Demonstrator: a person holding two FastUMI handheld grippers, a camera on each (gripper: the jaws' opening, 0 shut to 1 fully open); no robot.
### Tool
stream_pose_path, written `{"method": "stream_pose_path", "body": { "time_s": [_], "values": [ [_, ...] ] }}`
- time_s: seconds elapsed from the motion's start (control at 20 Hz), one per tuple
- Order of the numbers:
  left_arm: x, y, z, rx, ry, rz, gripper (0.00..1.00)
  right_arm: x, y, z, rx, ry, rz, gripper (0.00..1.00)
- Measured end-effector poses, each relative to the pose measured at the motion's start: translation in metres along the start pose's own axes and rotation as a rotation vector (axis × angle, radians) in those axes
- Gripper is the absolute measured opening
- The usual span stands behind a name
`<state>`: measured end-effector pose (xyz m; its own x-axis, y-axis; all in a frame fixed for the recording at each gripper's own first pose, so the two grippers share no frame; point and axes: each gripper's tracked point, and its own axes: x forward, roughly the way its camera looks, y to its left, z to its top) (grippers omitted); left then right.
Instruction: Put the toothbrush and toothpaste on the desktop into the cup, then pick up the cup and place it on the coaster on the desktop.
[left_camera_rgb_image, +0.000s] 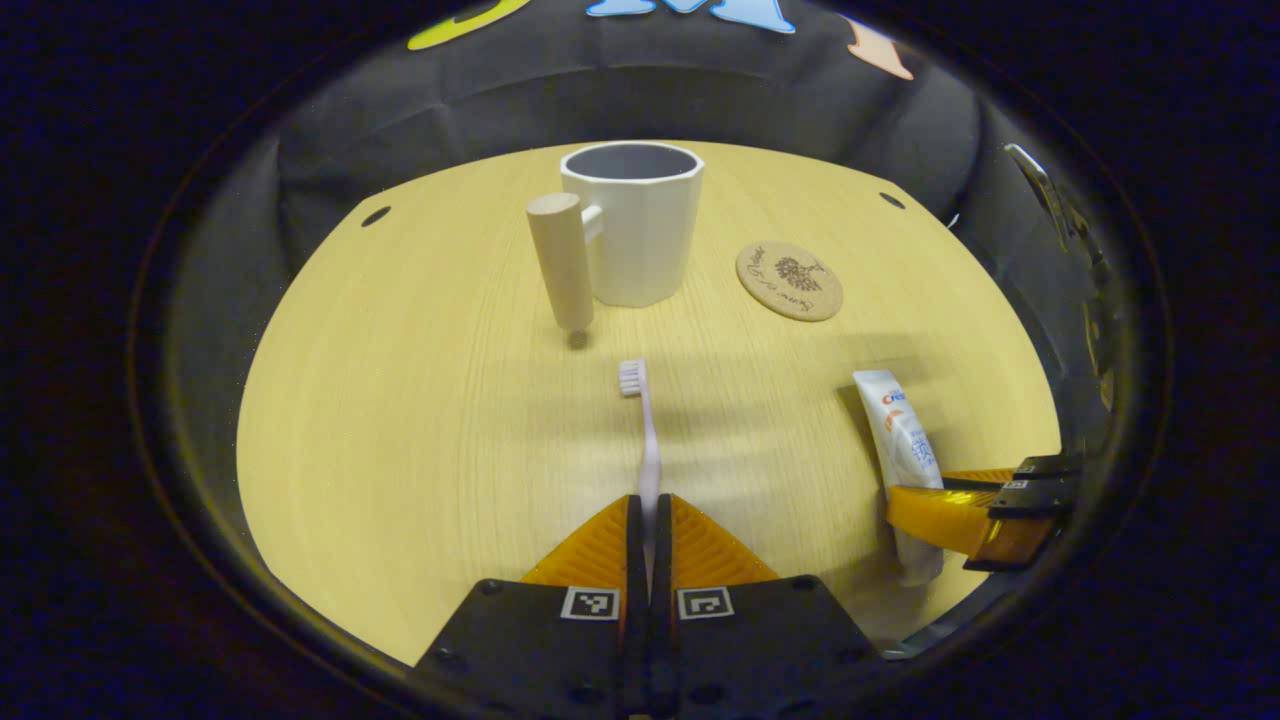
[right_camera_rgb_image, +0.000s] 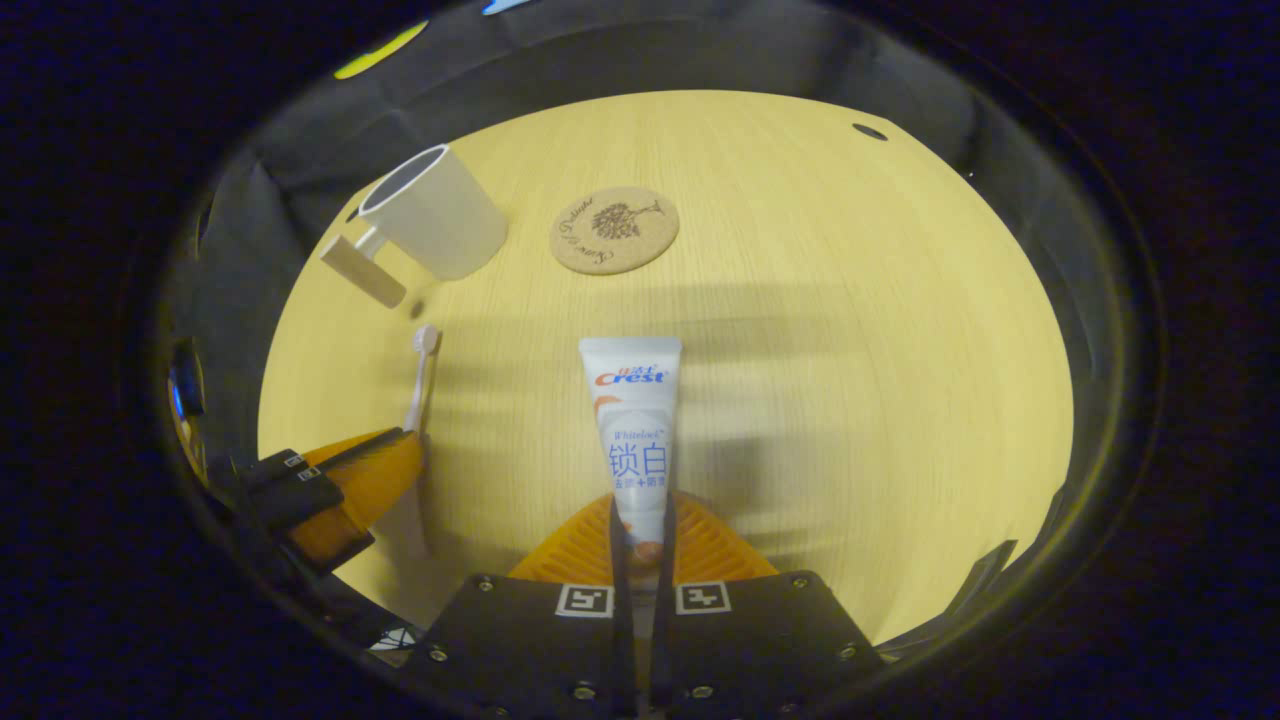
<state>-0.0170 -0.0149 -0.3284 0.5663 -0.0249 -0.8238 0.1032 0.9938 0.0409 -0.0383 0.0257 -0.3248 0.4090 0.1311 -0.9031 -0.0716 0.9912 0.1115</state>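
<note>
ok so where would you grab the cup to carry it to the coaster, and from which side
Grip the cup by its round, post-like handle, which sticks out on the side away from the coaster. It stands upright and clear of the wall, so fingers could probably close across it from the near side.

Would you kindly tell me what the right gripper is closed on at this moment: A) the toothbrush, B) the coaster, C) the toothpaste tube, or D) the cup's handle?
C: in the right gripper view, the right gripper has both fingers pressed on the lower end of the toothpaste tube.
</note>
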Motion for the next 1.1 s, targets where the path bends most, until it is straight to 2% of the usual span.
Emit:
{"method": "stream_pose_path", "body": {
  "time_s": [0.15, 0.35, 0.6, 0.7, 0.85, 1.1],
  "values": [
    [-0.015, -0.007, 0.015, 0.039, -0.063, -0.014, 0.07, -0.007, 0.000, 0.004, 0.011, -0.024, 0.019, 0.08],
    [-0.063, -0.024, 0.064, 0.063, -0.208, -0.033, 0.07, -0.015, 0.000, 0.009, 0.004, -0.044, 0.037, 0.08],
    [-0.144, -0.027, 0.184, 0.049, -0.478, -0.050, 0.07, -0.023, 0.002, 0.007, -0.010, -0.063, 0.062, 0.08],
    [-0.164, -0.022, 0.231, 0.037, -0.565, -0.063, 0.06, -0.023, 0.002, 0.004, -0.012, -0.062, 0.067, 0.08],
    [-0.168, -0.010, 0.275, 0.032, -0.656, -0.067, 0.06, -0.021, 0.006, 0.002, -0.005, -0.057, 0.095, 0.08],
    [-0.147, -0.021, 0.297, 0.034, -0.707, -0.144, 0.06, -0.027, 0.009, 0.014, 0.005, -0.094, 0.122, 0.08]
  ]
}}
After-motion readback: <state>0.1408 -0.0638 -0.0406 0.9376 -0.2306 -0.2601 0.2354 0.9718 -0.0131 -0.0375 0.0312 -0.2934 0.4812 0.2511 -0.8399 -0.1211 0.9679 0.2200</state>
